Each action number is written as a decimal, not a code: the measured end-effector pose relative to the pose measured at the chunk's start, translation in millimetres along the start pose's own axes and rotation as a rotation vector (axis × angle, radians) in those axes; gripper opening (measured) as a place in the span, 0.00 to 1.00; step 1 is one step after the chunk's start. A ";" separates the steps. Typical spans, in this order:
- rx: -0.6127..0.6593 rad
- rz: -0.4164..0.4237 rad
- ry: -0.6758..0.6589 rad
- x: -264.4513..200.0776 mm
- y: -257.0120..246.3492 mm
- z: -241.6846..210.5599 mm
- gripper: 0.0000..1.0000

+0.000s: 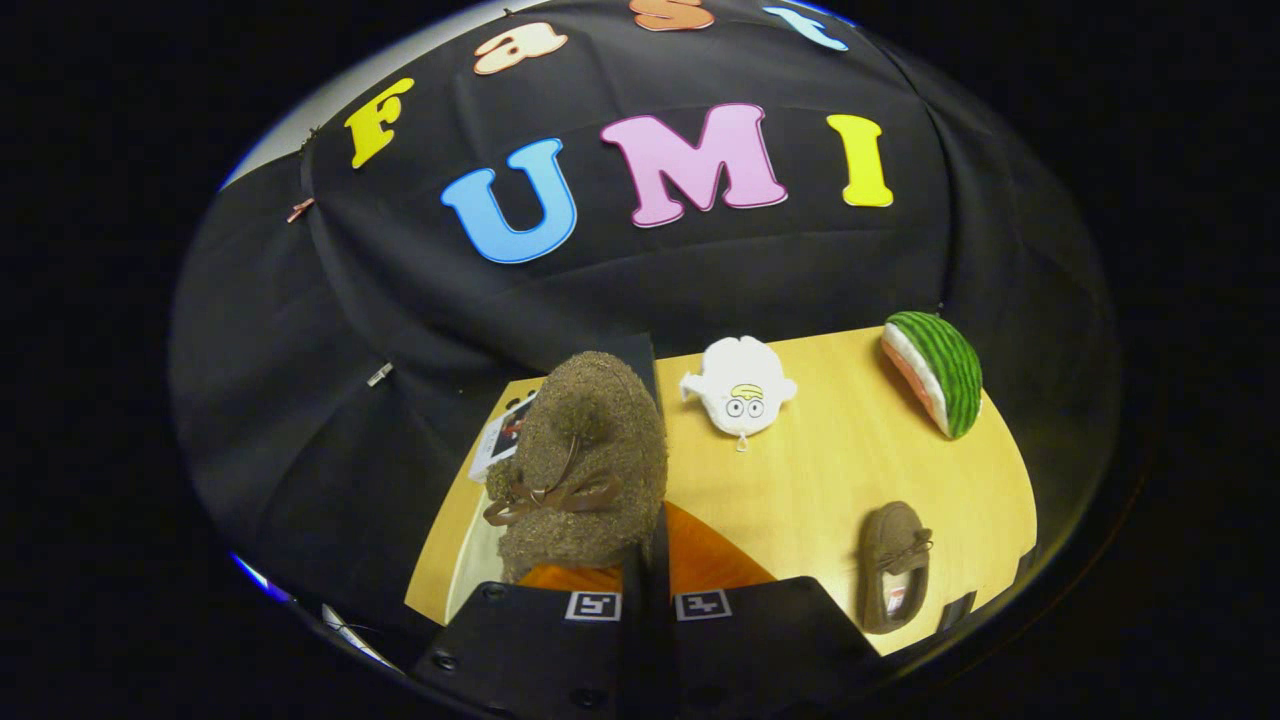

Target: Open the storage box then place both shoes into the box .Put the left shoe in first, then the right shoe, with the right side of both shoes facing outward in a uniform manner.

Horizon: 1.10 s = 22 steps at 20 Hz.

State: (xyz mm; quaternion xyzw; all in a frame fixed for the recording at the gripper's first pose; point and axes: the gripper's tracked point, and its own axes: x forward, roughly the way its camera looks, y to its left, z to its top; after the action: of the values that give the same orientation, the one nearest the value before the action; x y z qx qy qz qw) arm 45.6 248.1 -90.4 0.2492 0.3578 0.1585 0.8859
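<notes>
Jaws [648, 585] nearly closed, pinching a brown fuzzy shoe [585, 460] held toe-up above the surface [830, 480]. Second shoe [893, 565] lies at 3 o'clock of the jaws. Plush toy [740, 395] and watermelon slice [935, 370] at 1–2 o'clock.

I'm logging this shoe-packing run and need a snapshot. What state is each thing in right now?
gripper: shut on the held shoe.
held shoe: brown, lifted, toe up, above the table.
second shoe: flat on the table, opening up.
white plush toy: lying on the table.
watermelon plush: resting near the wall.
</notes>
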 end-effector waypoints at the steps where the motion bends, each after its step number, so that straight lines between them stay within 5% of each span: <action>1: -0.005 0.009 0.012 5.5 13.1 -3.3 0.05; 9: -0.011 0.033 0.121 56.0 87.5 -50.0 0.05; 22: 0.017 -0.083 0.313 117.6 103.7 -142.2 0.06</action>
State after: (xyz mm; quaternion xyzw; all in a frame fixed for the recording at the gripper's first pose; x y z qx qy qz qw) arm 15.2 434.4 -186.2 0.2140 0.5029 0.1554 0.8229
